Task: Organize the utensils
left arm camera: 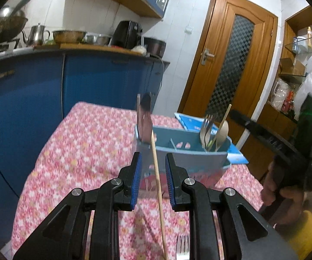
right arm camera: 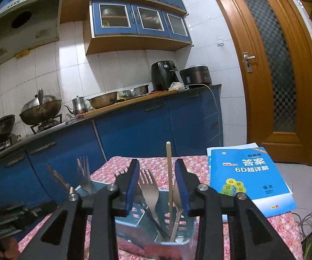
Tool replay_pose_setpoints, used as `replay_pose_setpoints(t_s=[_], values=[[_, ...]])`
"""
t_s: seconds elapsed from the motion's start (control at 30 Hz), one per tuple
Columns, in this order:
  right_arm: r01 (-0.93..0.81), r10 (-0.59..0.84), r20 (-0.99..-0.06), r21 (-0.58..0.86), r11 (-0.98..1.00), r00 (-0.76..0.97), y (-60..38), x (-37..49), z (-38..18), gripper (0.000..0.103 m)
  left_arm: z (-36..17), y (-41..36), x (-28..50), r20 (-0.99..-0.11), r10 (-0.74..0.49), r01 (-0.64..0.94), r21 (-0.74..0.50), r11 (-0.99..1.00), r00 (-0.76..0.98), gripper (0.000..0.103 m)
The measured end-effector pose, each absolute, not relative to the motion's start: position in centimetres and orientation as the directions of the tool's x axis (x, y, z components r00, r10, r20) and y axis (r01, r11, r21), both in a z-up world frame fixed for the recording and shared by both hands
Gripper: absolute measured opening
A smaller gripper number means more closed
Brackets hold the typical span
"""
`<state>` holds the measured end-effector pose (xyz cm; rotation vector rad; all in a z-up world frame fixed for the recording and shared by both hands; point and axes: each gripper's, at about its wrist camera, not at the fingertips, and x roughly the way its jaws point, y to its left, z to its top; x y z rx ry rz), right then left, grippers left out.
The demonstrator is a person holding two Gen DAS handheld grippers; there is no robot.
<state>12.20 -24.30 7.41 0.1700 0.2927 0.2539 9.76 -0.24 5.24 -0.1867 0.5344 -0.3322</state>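
Note:
A blue divided utensil holder (left arm camera: 199, 151) stands on the pink floral tablecloth (left arm camera: 86, 143). Its right compartment holds forks (left arm camera: 208, 127), a spoon (left arm camera: 223, 130) and a chopstick (left arm camera: 225, 117). A knife blade (left arm camera: 145, 119) stands in its left compartment. My left gripper (left arm camera: 151, 171) is open just in front of the holder; a loose chopstick (left arm camera: 159, 186) leans between its fingers, touching neither pad. A fork (left arm camera: 183, 247) lies below. My right gripper (right arm camera: 157, 179) is open above the holder (right arm camera: 156, 227), with a fork (right arm camera: 149, 188), chopstick (right arm camera: 169, 179) and spoon (right arm camera: 177, 199) between its fingers.
A blue booklet (right arm camera: 249, 177) lies on the table to the right of the holder. Blue kitchen cabinets (left arm camera: 36, 99) and a counter with pots stand behind the table. A wooden door (left arm camera: 231, 60) is at the back right.

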Motion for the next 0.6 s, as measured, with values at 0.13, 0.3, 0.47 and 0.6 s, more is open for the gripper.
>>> replay_pose_setpoints(t_s=[0.13, 0.3, 0.47, 0.6], values=[[-0.215, 0.264, -0.279, 0.196, 0.957, 0.923, -24.5, 10.5, 7.7, 0.039, 4.3, -0.4, 10.0, -0.511, -0.362, 0.258, -0.265, 0.929, 0.78, 0.021], [-0.189, 0.248, -0.344, 0.196, 0.962, 0.906, -24.7, 8.9, 6.9, 0.04, 3.7, -1.2, 10.3, -0.553, -0.362, 0.265, -0.251, 0.931, 0.75, 0.021], [-0.169, 0.242, -0.398, 0.209, 0.963, 0.885, -24.8, 7.5, 5.4, 0.041, 3.5, -2.0, 11.0, -0.576, -0.365, 0.277, -0.237, 0.931, 0.732, 0.021], [-0.17, 0.254, -0.409, 0.231, 0.958, 0.877, -25.0, 6.7, 4.2, 0.041, 3.4, -2.5, 11.6, -0.595, -0.361, 0.283, -0.225, 0.932, 0.718, 0.021]])
